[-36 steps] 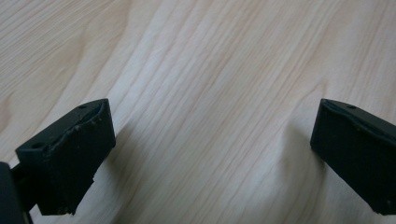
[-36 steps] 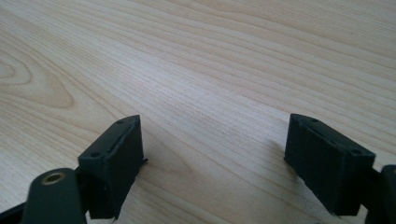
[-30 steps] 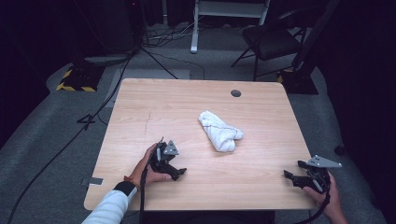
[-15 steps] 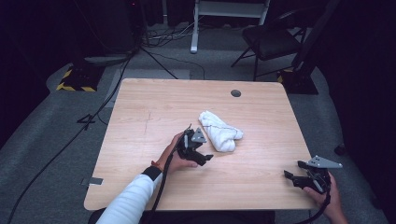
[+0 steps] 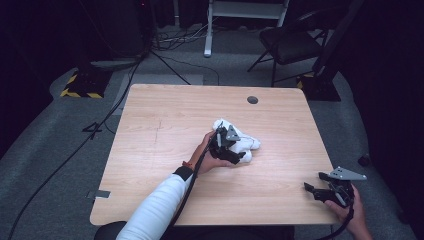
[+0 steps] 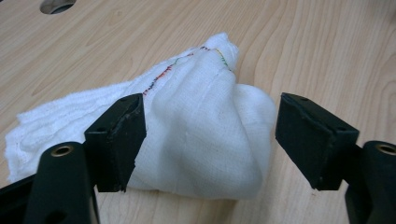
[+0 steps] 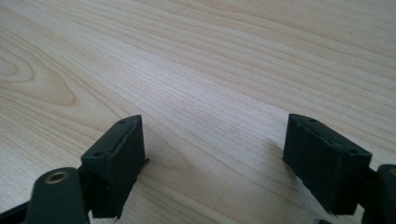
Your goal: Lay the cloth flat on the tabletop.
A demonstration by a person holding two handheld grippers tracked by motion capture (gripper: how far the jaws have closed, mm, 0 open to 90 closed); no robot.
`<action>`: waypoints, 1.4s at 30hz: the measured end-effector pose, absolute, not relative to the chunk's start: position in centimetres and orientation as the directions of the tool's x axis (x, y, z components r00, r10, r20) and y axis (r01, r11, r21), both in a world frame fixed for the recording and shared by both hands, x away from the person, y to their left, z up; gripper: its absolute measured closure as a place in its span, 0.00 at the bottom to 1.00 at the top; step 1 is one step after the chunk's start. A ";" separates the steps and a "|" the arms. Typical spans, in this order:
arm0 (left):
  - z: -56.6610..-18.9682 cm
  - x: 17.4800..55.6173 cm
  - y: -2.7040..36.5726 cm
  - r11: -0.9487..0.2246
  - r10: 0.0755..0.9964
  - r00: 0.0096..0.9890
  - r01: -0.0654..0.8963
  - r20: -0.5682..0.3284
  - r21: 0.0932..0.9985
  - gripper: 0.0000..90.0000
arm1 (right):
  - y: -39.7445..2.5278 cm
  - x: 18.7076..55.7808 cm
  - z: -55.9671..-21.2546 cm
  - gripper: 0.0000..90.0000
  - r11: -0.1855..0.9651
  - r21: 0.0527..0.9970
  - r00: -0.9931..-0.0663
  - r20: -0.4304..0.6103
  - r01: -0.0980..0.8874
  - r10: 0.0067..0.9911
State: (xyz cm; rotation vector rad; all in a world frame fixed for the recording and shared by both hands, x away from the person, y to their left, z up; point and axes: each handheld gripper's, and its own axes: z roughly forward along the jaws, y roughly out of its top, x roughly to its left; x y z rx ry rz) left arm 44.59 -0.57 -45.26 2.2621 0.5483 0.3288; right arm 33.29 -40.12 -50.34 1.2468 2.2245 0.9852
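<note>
My left gripper point(image 6: 205, 140) has its jaws apart around the bunched white cloth point(image 6: 196, 140) at the wooden surface point(image 5: 165, 120) centre; soft, light, limp, best pinched at its raised fold toward 12 o'clock. My right gripper point(image 7: 215, 163) rests open at 4 o'clock

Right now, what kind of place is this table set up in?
Probably a studio or lab set up for recording: a lone wooden table on grey carpet, dark surroundings, cables trailing across the floor, a hazard-striped base and a black chair behind.
</note>
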 end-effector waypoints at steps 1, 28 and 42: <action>-45.4 44.7 -0.8 -0.619 0.483 0.873 0.281 0.073 0.733 0.30 | -40.1 33.3 -50.3 0.23 0.352 0.743 -0.519 -0.007 0.569 0.855; -46.6 41.0 5.8 -0.747 0.293 0.952 0.174 0.084 0.642 0.87 | -40.2 33.3 -50.3 0.23 0.351 0.743 -0.520 -0.005 0.569 0.854; -46.4 38.2 10.7 -0.647 0.423 0.905 0.261 0.052 0.717 0.61 | -40.1 33.6 -50.3 0.23 0.349 0.743 -0.514 -0.008 0.571 0.858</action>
